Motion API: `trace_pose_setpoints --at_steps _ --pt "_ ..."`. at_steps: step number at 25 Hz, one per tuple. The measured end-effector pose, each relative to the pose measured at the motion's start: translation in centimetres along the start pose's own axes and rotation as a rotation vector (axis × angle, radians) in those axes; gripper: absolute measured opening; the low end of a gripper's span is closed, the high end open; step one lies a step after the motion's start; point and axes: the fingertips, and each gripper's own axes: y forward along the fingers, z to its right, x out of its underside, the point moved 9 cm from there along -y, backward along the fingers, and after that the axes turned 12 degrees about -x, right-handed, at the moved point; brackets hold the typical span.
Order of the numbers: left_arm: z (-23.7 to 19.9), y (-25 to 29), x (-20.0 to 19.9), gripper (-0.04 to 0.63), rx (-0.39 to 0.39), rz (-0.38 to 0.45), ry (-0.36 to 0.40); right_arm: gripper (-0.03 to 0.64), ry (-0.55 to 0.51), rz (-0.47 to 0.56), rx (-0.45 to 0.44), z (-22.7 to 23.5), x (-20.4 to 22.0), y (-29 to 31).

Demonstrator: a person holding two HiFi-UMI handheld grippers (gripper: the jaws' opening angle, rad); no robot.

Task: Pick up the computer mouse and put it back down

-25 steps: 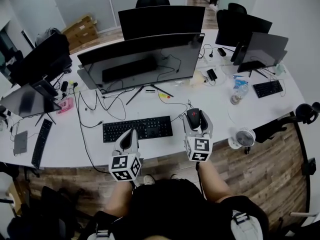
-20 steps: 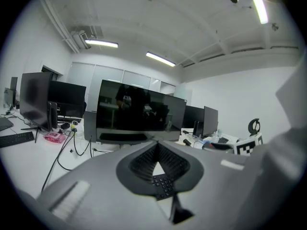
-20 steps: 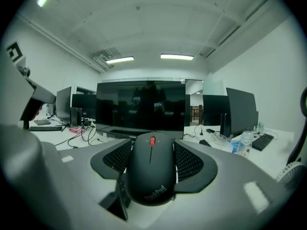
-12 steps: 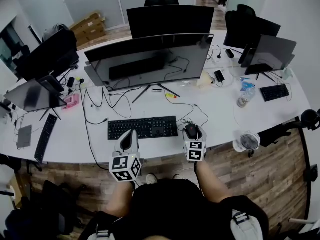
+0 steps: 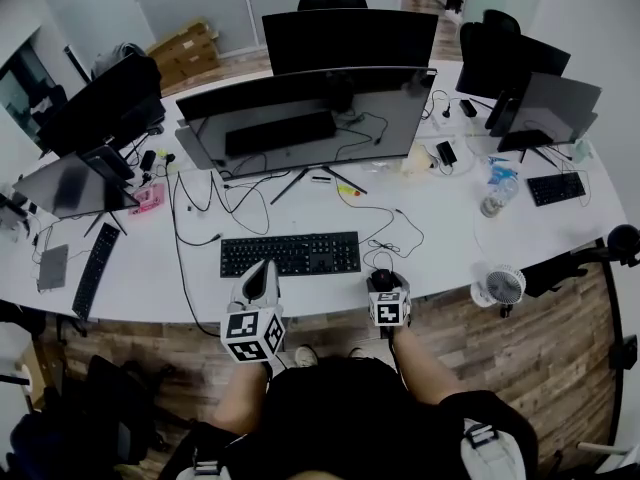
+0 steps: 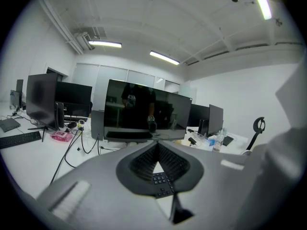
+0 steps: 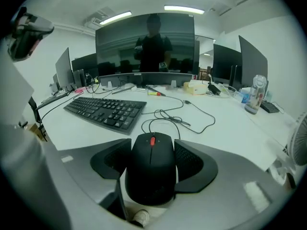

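Desk [image 5: 455, 233], long and white, carries monitors [image 5: 300, 118], loose cables [image 5: 385, 230] and a black keyboard [image 5: 290, 254] above a wood-plank floor [image 5: 520, 348], and at its front edge the right gripper [image 5: 386, 280] clamps the black computer mouse [image 7: 152, 169] between wide-set jaws (the left gripper [image 5: 264, 268] hovers pinched together, empty).

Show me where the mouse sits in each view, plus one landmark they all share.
Head view: mouse lower centre-right, right of the keyboard.
Left gripper view: not in it.
Right gripper view: mouse low centre, gripped between the jaws.
Shared landmark: the wide monitor, centre in the left gripper view, top centre in the right gripper view.
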Motion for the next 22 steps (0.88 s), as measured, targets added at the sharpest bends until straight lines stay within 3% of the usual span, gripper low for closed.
trace_pose_setpoints --at_steps 6,12,17,22 --pt "0.0 0.0 0.0 0.054 0.002 -0.009 0.005 0.278 -0.023 -0.044 0.007 0.1 1.1 0.7" --pt "0.3 0.0 0.2 0.054 0.017 -0.011 0.007 0.279 -0.009 -0.017 -0.057 0.0 0.7 1.3" --pt "0.5 0.3 0.0 0.054 0.034 -0.004 0.004 0.281 0.001 0.151 -0.026 0.5 -2.0 -0.8" --pt "1.3 0.7 0.0 0.054 0.068 0.003 -0.001 0.277 -0.043 0.400 0.001 -0.1 -8.8 -6.3"
